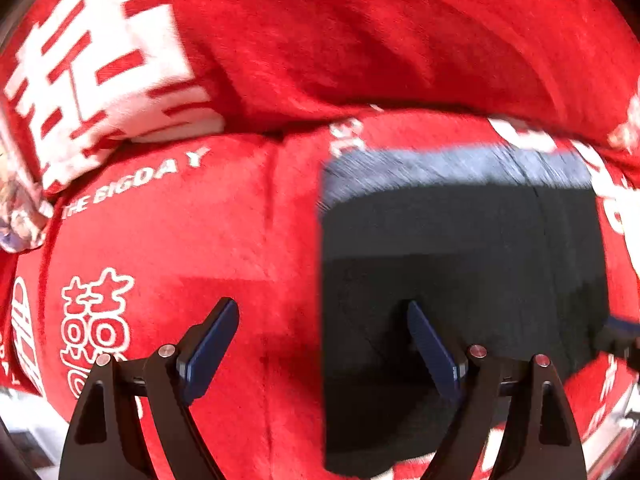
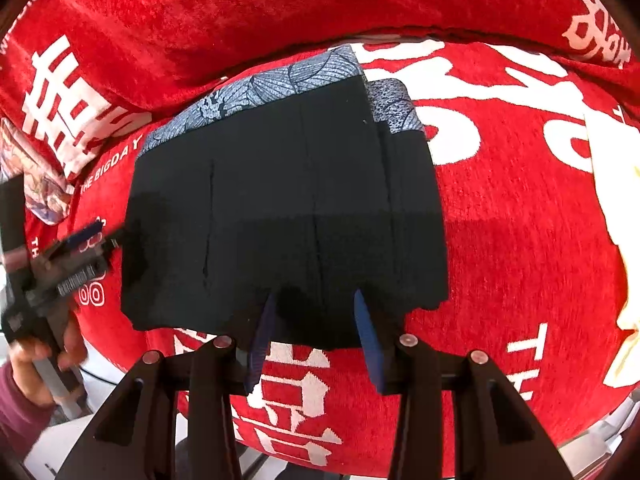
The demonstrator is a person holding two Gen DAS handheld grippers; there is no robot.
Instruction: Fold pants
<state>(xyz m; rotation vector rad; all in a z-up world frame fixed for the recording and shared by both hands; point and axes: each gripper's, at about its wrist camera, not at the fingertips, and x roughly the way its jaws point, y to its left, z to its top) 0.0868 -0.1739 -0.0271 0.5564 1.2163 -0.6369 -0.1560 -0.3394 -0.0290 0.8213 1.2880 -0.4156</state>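
Observation:
Black pants (image 2: 280, 200) lie folded into a compact rectangle on a red blanket (image 2: 520, 240), with a blue-grey patterned waistband (image 2: 280, 76) at the far end. My right gripper (image 2: 314, 312) hangs over the near edge. Its jaws stand partly apart, the hem lies between them, and the pads are not pressing on it. My left gripper (image 1: 320, 312) is wide open and straddles the left edge of the pants (image 1: 460, 260), one finger over the blanket (image 1: 180, 240), the other over black cloth. In the right wrist view the left gripper (image 2: 86, 236) shows at the pants' left side, held by a hand (image 2: 28, 364).
A raised fold of red blanket with white characters (image 2: 280, 12) runs along the far side. A floral patterned cloth (image 2: 44, 184) lies at the left. A pale yellow item (image 2: 616, 200) sits at the right. The blanket's near edge (image 2: 300, 452) drops off close below the grippers.

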